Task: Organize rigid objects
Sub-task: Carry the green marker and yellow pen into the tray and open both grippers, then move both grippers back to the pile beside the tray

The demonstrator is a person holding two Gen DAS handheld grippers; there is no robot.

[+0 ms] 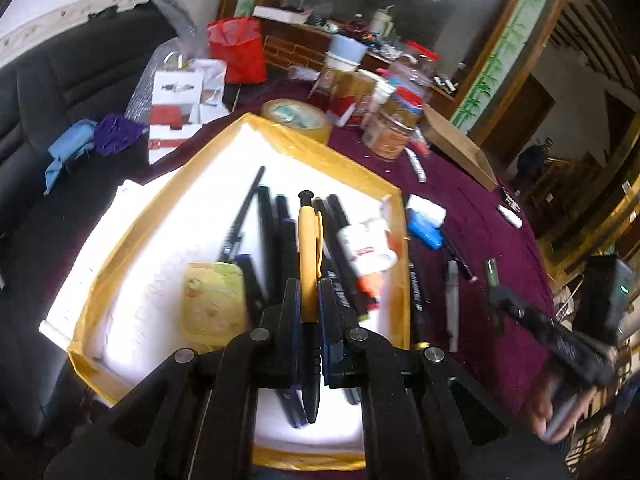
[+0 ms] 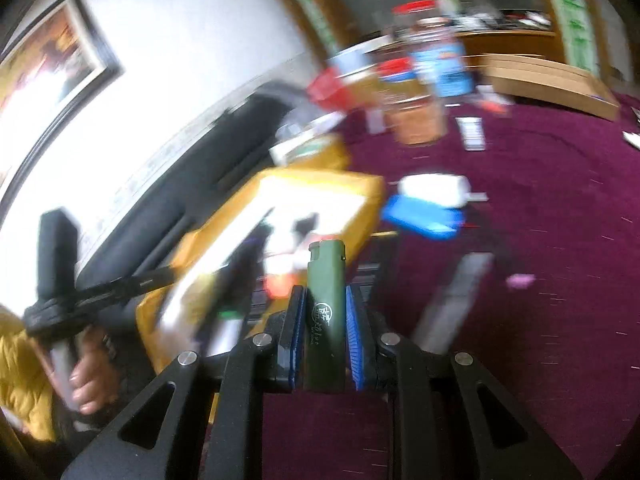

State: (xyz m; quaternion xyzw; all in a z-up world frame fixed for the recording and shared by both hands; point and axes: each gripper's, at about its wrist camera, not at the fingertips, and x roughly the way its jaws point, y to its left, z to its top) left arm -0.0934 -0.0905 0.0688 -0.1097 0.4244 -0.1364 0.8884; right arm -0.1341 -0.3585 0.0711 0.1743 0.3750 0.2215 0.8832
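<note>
My left gripper (image 1: 309, 286) is shut on a yellow pen (image 1: 309, 256) and holds it over a white tray with yellow taped rim (image 1: 352, 168). In the tray lie several dark pens (image 1: 280, 232), a white glue bottle with orange cap (image 1: 366, 250) and a round yellow-green item (image 1: 212, 300). My right gripper (image 2: 324, 292) is shut on a dark green lighter (image 2: 326, 304), upright above the purple tablecloth (image 2: 540, 240), to the right of the tray (image 2: 360, 188). The right wrist view is blurred.
On the cloth right of the tray lie a blue and white object (image 1: 426, 222), loose pens (image 1: 454, 300) and a green marker (image 1: 492, 272). Behind are a tape roll (image 1: 298, 116), jars (image 1: 394, 128), a cardboard box (image 1: 460, 144) and a red bag (image 1: 240, 48). A black sofa (image 1: 60, 80) is left.
</note>
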